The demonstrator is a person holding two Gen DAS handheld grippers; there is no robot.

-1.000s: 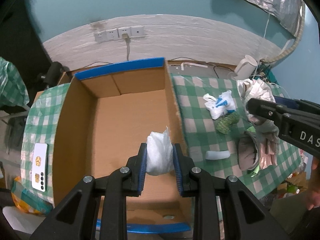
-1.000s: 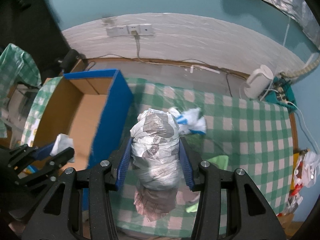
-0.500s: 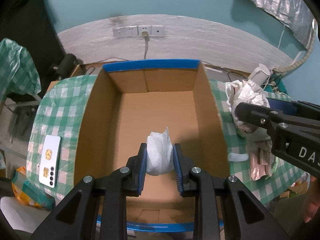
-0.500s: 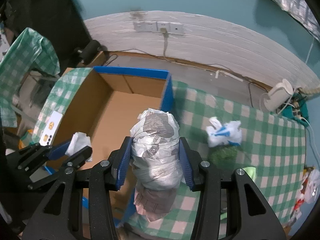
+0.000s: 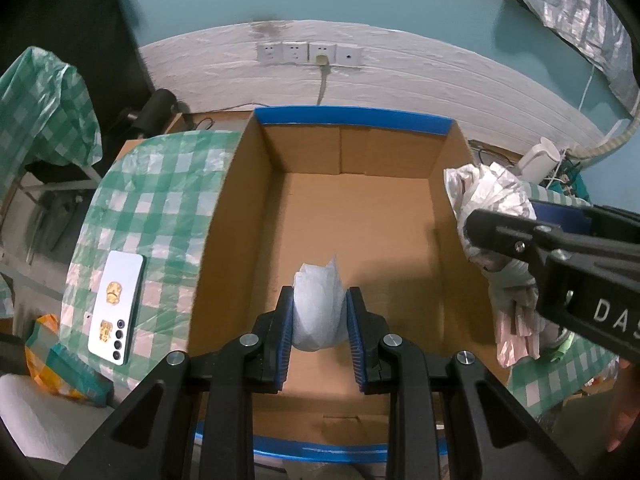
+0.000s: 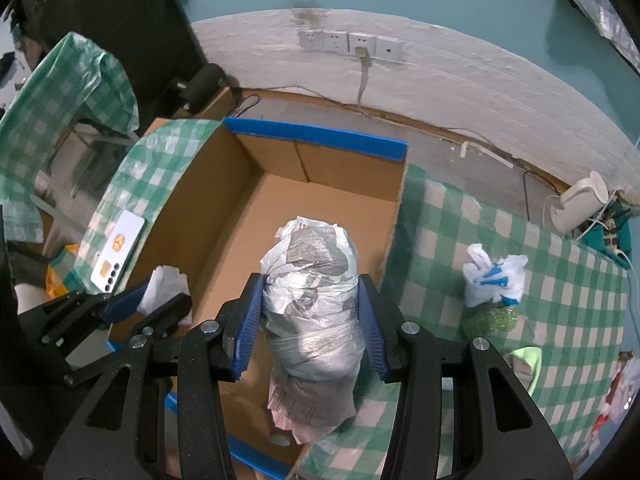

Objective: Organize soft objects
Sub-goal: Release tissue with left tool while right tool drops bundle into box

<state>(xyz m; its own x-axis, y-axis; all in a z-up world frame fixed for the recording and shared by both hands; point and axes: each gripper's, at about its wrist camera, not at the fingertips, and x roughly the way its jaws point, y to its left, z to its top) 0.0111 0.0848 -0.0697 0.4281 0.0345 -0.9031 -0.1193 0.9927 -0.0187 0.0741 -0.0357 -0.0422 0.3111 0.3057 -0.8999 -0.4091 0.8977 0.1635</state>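
A white phone (image 5: 116, 307) lies face down on the green-checked tabletop (image 5: 160, 208), to the left of the left tongs (image 5: 319, 326); three dark camera lenses and gold stickers show on its back. Below the tabletop's edge, lower left of those tongs, sits an orange and green packet (image 5: 60, 368). Far ahead of both tongs, a row of white wall sockets (image 5: 310, 53) is fixed to the pale wall band, with one grey cable (image 5: 322, 84) plugged in and hanging down. A white kettle-like appliance (image 6: 580, 204) stands far ahead and to the right of the right tongs (image 6: 312, 320), among tangled wires. A green-checked cloth (image 6: 68, 92) drapes over something far to the left.
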